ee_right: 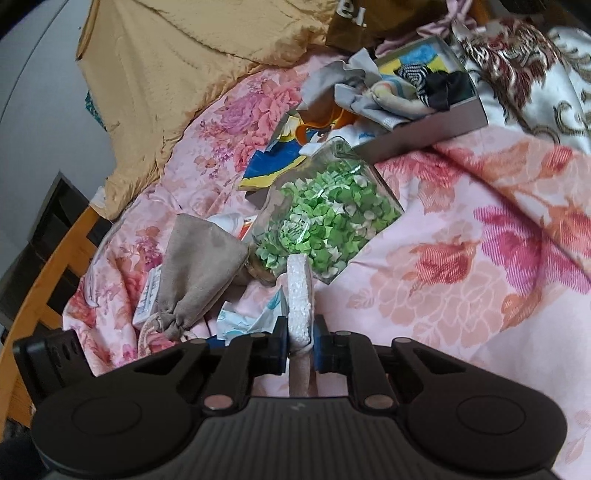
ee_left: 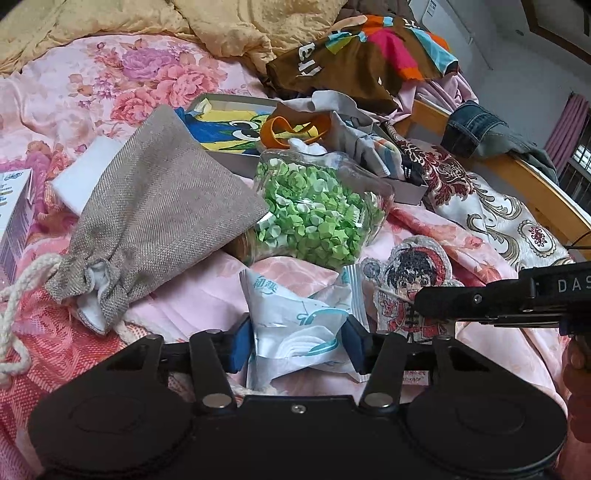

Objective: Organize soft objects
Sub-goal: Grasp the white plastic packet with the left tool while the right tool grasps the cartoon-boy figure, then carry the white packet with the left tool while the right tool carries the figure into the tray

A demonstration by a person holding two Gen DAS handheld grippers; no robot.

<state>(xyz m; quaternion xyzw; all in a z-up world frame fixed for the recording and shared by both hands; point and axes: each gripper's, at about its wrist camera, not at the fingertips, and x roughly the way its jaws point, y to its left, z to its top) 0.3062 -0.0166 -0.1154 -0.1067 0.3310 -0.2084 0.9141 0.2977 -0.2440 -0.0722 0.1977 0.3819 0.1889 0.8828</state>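
Observation:
My left gripper (ee_left: 295, 343) is shut on a crumpled white-and-blue tissue pack (ee_left: 295, 317), just above the floral bedspread. My right gripper (ee_right: 300, 341) is shut on a flat cartoon plush patch, seen edge-on as a white fuzzy strip (ee_right: 300, 295); its face with a cartoon child shows in the left wrist view (ee_left: 406, 280), with the right gripper's finger (ee_left: 472, 299) on it. A grey burlap drawstring pouch (ee_left: 147, 210) lies to the left, also in the right wrist view (ee_right: 199, 266). A clear bag of green paper stars (ee_left: 317, 210) lies ahead of both grippers (ee_right: 328, 218).
An open grey box (ee_left: 410, 192) holds socks, cloths and an orange ring; it also shows in the right wrist view (ee_right: 436, 129). A tan quilt (ee_left: 229, 26), a brown patterned garment (ee_left: 351, 62), jeans (ee_left: 480, 129) and a brocade cloth (ee_left: 491, 214) lie around. The wooden bed rail (ee_right: 55, 258) runs left.

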